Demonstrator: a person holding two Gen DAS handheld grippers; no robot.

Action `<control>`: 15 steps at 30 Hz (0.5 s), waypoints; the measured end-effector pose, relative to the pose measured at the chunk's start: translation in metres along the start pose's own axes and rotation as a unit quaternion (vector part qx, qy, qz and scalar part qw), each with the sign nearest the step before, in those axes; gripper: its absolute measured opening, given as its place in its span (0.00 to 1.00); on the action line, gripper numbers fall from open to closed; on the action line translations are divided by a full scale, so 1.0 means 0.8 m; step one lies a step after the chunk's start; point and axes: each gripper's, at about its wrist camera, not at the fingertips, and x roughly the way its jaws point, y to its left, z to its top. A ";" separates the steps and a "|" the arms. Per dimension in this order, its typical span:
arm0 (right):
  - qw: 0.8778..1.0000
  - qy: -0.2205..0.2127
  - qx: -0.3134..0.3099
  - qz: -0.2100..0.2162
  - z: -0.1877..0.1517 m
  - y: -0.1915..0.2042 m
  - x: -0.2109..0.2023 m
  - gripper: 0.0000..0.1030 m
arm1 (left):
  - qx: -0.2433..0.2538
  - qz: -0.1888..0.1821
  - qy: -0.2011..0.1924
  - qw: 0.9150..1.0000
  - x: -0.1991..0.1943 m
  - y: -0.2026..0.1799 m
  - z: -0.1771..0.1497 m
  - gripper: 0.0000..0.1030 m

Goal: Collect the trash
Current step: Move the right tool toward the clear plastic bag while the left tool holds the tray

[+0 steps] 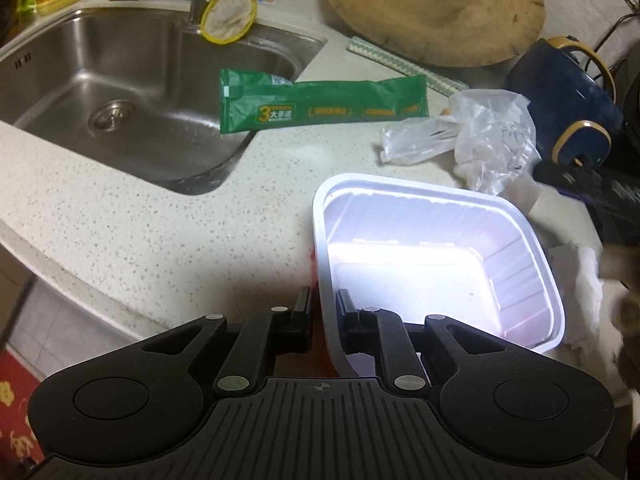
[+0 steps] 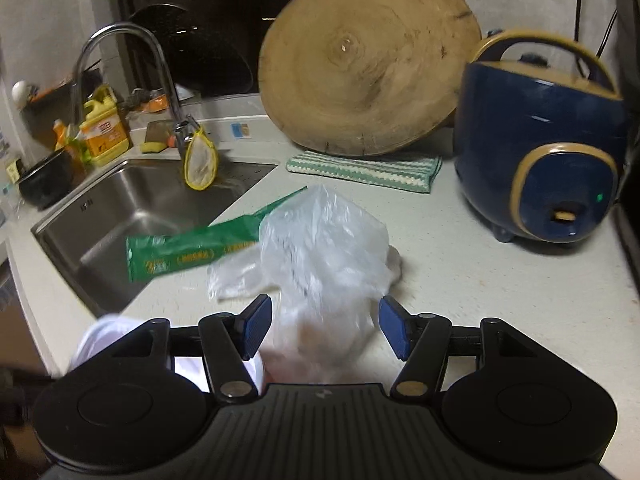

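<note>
My left gripper (image 1: 323, 305) is shut on the near rim of a white plastic tub (image 1: 440, 264), which stands empty on the counter. A green wrapper (image 1: 320, 102) lies across the sink's corner and also shows in the right wrist view (image 2: 192, 252). A crumpled clear plastic bag (image 1: 476, 136) lies beside the tub. In the right wrist view my right gripper (image 2: 326, 326) is open, its blue pads (image 2: 256, 326) on either side of the bag (image 2: 320, 256). A crumpled white paper towel (image 1: 576, 280) lies right of the tub.
A steel sink (image 1: 120, 100) with a tap (image 2: 132, 60) is at the left. A round wooden board (image 2: 364, 56) leans on the back wall over a striped cloth (image 2: 364, 170). A blue rice cooker (image 2: 540, 140) stands at the right. The counter edge (image 1: 60, 264) is at the near left.
</note>
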 end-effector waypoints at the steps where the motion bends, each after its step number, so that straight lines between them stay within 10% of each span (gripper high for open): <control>1: 1.000 0.007 0.001 -0.002 0.005 0.002 0.011 0.58 | -0.001 0.000 0.000 1.000 0.000 -0.001 -0.001 0.15; 15: 0.995 0.078 0.027 -0.046 -0.016 -0.033 0.069 0.58 | -0.006 -0.002 -0.002 1.000 0.000 -0.003 -0.002 0.15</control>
